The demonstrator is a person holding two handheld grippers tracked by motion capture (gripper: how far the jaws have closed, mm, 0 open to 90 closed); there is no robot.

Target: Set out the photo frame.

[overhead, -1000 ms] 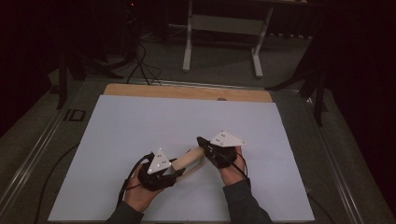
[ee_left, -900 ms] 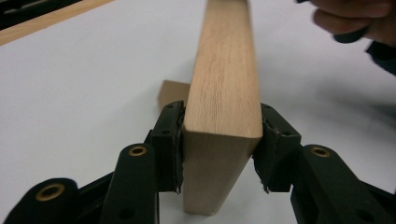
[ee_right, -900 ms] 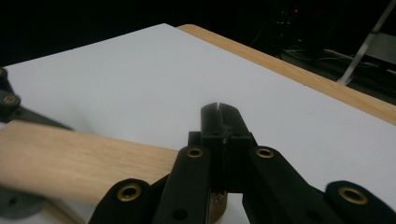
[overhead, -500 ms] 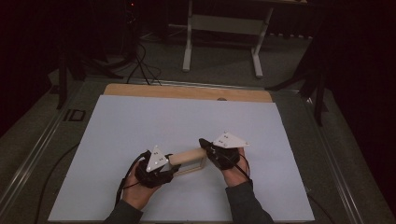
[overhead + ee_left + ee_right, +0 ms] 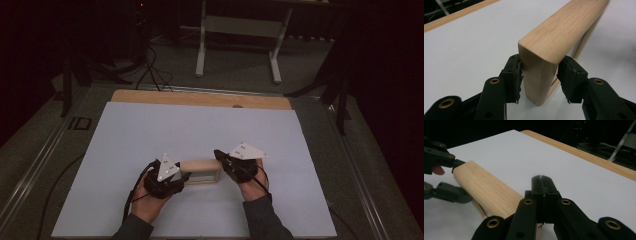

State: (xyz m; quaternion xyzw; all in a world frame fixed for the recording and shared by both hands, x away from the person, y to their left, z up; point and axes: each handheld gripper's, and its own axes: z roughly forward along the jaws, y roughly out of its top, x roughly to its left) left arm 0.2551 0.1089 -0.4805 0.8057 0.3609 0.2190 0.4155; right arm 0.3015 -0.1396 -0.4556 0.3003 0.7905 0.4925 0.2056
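The light wooden rectangular frame [image 5: 201,172] stands on edge on the white table sheet [image 5: 150,130], between the 2 grippers. The left gripper [image 5: 541,77] straddles the frame's near corner post: its jaws have just been opening, the left pad [image 5: 517,75] lies at or barely off the wood and the right pad [image 5: 564,75] stands off it with a slim gap, so the frame is released rather than gripped. The right gripper [image 5: 541,185] is clenched with its jaws together; its tips sit just past the frame's other end, and whether they touch the wood I cannot tell.

The main risk, as I judge it, is tipping. The frame balances on a narrow edge, and with the left jaws slack, nothing clamps it. If the left gripper draws back crookedly, the near pad could drag the post and topple the frame flat. A nudge from the shut right tips could slide or twist it across the smooth sheet.
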